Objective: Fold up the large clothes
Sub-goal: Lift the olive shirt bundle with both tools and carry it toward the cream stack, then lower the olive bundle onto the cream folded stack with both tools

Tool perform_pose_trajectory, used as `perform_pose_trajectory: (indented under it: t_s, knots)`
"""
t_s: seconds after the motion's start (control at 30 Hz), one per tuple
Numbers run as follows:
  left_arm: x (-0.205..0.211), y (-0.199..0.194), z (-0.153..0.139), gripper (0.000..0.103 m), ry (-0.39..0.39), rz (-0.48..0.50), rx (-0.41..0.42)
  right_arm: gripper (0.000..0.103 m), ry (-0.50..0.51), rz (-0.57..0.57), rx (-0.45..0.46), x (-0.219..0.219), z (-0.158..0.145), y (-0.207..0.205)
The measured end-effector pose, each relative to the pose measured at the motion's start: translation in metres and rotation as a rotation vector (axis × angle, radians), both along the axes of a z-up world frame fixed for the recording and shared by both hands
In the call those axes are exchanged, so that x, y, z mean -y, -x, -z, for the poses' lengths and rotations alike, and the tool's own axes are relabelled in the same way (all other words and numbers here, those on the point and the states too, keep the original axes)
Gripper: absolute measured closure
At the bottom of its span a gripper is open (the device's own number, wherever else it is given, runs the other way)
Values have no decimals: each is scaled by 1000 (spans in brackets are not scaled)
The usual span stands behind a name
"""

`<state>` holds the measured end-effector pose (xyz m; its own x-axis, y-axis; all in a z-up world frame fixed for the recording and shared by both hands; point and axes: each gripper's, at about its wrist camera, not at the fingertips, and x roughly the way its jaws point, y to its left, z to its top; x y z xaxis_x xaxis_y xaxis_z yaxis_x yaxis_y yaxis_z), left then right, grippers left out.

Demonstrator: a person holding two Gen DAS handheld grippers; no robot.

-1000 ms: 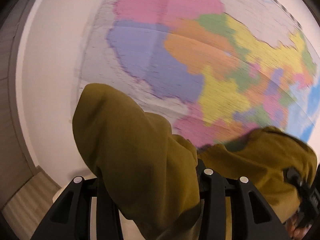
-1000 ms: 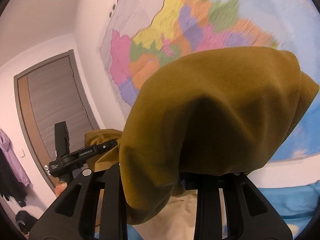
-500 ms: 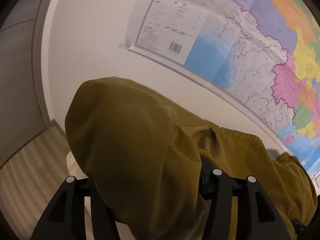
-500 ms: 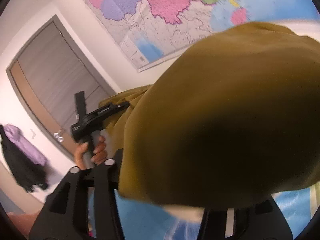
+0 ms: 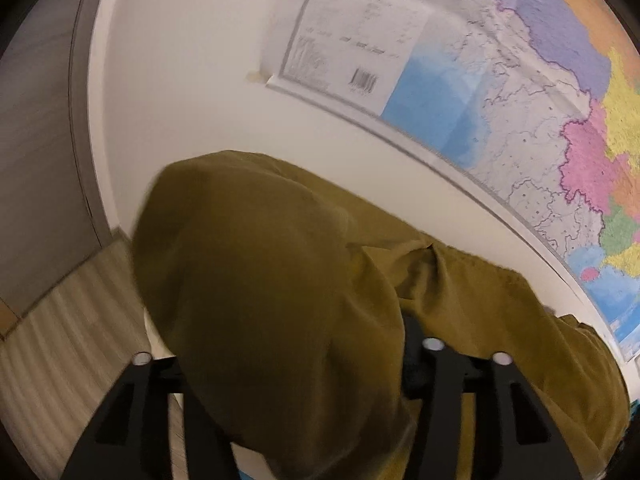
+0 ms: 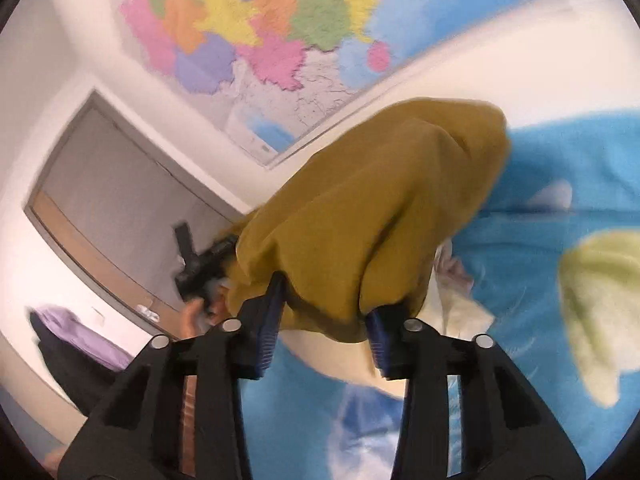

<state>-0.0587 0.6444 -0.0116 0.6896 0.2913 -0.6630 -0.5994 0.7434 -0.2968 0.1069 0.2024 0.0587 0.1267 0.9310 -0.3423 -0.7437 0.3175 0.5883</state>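
Both grippers grip the mustard garment, jaws closing.

The left gripper (image 5: pixel 304 364) is buried in the garment (image 5: pixel 280 280), bunched between its jaws; the right gripper (image 6: pixel 320 320) closes its blue pads (image 6: pixel 266 332) on a fold, over the blue bedspread (image 6: pixel 560 184), below the wall map (image 6: pixel 256 24).

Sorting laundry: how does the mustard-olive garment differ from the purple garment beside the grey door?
The mustard-olive garment is bunched between the closing jaws of the right gripper, above the blue bedspread; the purple garment hangs against the wall beside the grey door. The mustard one sits large in view; the purple one looks small and blurred. Both are clothing.
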Motion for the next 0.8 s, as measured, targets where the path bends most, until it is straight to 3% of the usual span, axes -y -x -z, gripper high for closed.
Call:
perform_pose_trajectory:
  t_s: [0.07,0.13,0.2,0.27,0.33,0.4,0.5,0.57,0.8]
  knots:
    - [-3,-4,-14,62,-20,4,7,81,-65,-1,77,0,-22,10]
    - [-13,-3,-31,63,-15,-8,66,84,-100,0,163,4,-38,19]
    - [-20,0,-38,63,-22,-24,124,84,-69,-35,177,0,-30,20]
    - [-24,-1,-30,62,-25,-40,120,84,4,-70,162,-4,-10,20]
    - [-30,-6,-3,59,15,-47,55,84,55,-89,140,-1,11,20]
    - [-33,-5,20,44,39,-62,12,82,117,-104,117,-4,26,21]
    - [-35,2,37,34,72,-78,-12,78,135,-106,97,-3,31,20]
    - [-31,2,36,25,26,-103,-61,72,148,-97,99,3,29,23]
    - [-3,15,19,12,-147,-150,-183,59,213,-70,141,15,18,31]
